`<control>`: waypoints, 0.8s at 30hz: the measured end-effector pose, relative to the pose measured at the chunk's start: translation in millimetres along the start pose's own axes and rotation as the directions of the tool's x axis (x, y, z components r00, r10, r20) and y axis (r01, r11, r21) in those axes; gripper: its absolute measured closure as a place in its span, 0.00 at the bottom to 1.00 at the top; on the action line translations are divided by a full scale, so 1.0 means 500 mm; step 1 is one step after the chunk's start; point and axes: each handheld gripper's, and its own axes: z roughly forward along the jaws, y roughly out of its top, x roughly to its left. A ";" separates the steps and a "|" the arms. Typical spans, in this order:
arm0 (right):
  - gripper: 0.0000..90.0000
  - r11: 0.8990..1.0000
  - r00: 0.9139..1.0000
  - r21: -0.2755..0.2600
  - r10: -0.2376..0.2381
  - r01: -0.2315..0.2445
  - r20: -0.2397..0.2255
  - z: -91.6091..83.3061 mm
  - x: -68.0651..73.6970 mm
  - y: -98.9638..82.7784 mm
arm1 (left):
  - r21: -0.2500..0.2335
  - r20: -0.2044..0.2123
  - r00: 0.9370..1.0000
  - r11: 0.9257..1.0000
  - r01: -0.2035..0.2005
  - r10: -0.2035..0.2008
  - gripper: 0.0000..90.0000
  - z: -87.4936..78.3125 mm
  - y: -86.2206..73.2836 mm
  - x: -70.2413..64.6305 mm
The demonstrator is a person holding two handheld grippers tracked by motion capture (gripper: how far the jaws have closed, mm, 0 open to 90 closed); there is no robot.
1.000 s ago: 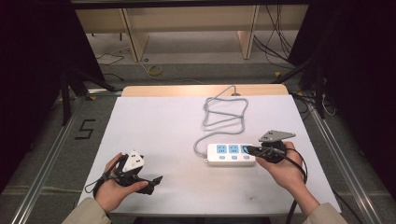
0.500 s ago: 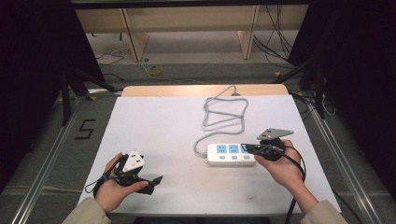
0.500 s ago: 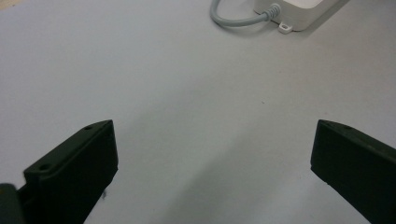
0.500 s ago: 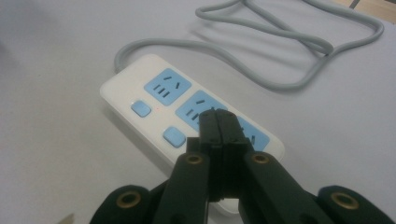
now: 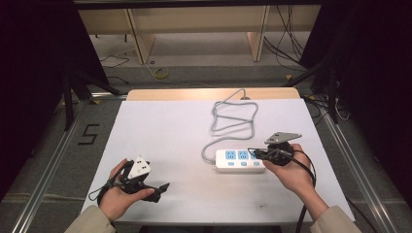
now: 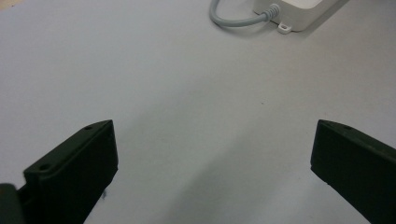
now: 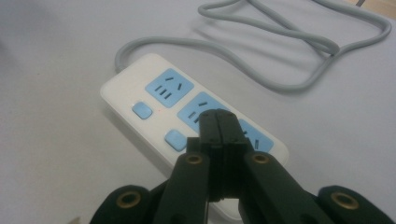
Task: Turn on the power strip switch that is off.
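A white power strip (image 5: 233, 161) with three blue sockets and blue switches lies right of the table's middle. Its grey cable (image 5: 233, 119) loops toward the far edge. My right gripper (image 5: 253, 153) is shut with nothing in it. In the right gripper view its closed tips (image 7: 218, 119) hang over the power strip (image 7: 154, 100), between the middle and end sockets; I cannot tell if they touch. My left gripper (image 5: 158, 183) rests at the front left, well away from the strip. Its jaws stand wide open (image 6: 215, 126) over bare table, with the strip's corner (image 6: 303, 14) far ahead.
The table has a white top (image 5: 165, 131) and a wooden strip (image 5: 204, 93) along the far edge. Metal rails run along both sides on the floor. Wooden shelving (image 5: 194, 29) and loose cables lie beyond.
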 end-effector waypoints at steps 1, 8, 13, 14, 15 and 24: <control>1.00 1.000 1.000 0.003 -0.002 0.002 -0.002 0.001 0.000 0.002 | 0.000 0.000 1.000 1.000 -0.002 0.002 0.00 0.000 0.000 0.000; 1.00 1.000 1.000 0.026 -0.011 0.011 -0.013 0.006 0.002 0.008 | 0.000 0.000 1.000 1.000 -0.003 0.003 0.00 0.000 0.000 0.000; 1.00 0.999 1.000 0.037 -0.023 0.024 -0.022 0.010 0.004 0.013 | 0.000 -0.001 1.000 1.000 -0.003 0.003 0.00 0.001 0.000 0.000; 1.00 0.999 0.999 0.037 -0.024 0.025 -0.023 0.012 0.004 0.013 | 0.000 0.000 1.000 1.000 -0.003 0.003 0.00 0.001 0.000 0.000; 1.00 0.999 0.999 0.039 -0.023 0.023 -0.023 0.012 0.005 0.015 | 0.000 0.000 1.000 1.000 -0.003 0.003 0.00 0.001 0.000 0.000; 1.00 0.998 0.999 0.052 -0.029 0.031 -0.028 0.018 0.007 0.023 | -0.001 0.000 1.000 1.000 -0.003 0.003 0.00 0.001 0.001 0.000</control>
